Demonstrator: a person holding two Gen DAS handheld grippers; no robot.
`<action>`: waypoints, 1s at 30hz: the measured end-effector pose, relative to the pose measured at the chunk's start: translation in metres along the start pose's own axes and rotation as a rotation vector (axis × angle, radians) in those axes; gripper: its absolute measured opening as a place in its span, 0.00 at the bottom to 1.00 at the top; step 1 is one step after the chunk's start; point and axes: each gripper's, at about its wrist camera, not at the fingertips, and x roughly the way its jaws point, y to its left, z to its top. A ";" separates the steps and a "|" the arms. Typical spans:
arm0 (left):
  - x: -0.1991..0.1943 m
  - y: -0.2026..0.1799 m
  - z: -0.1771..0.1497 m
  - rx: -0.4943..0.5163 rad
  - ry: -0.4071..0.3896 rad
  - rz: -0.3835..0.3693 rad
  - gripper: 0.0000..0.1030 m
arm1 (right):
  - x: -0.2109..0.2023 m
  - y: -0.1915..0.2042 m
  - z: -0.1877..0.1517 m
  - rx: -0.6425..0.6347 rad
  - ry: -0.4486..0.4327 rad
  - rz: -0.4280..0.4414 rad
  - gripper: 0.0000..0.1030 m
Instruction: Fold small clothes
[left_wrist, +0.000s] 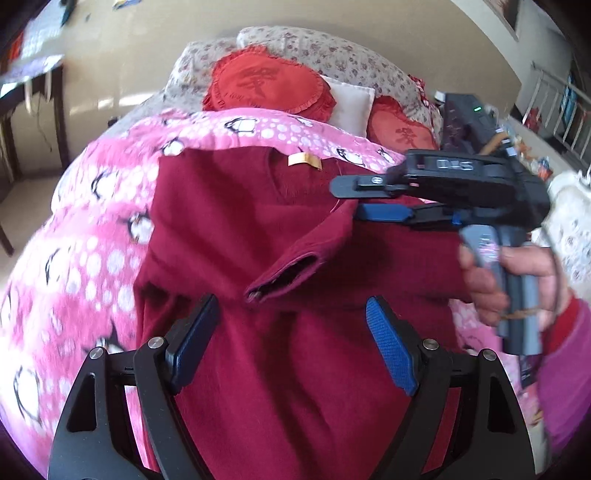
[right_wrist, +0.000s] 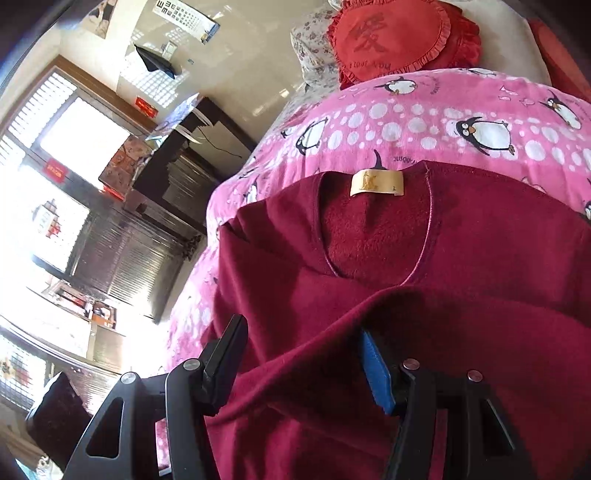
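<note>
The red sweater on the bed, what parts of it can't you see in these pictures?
- Bottom hem of the sweater: cut off by the lower edge in both wrist views, and hidden behind the left gripper.
- Its right side: covered by the right gripper and the hand in the left wrist view.
- Words on the label: too small to read.
- Far sleeve: not visible; only one cuff shows.

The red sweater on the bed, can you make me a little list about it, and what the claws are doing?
garment: dark red sweater, lying on a pink penguin blanket
label: tan tag at the neckline
sleeve: folded across the body, cuff open
left claw: open above the sweater, holding nothing
right claw: open, at the sleeve fold
behind: red round cushion
</note>
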 end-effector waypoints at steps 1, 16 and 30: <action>0.007 -0.002 0.004 0.026 0.001 0.011 0.80 | -0.009 -0.001 -0.003 0.002 -0.006 -0.011 0.56; 0.084 0.027 0.069 -0.103 0.191 0.002 0.12 | -0.150 -0.082 -0.071 0.141 -0.245 -0.269 0.56; 0.031 0.092 0.088 -0.282 0.143 0.045 0.06 | -0.145 -0.088 -0.058 0.133 -0.271 -0.362 0.56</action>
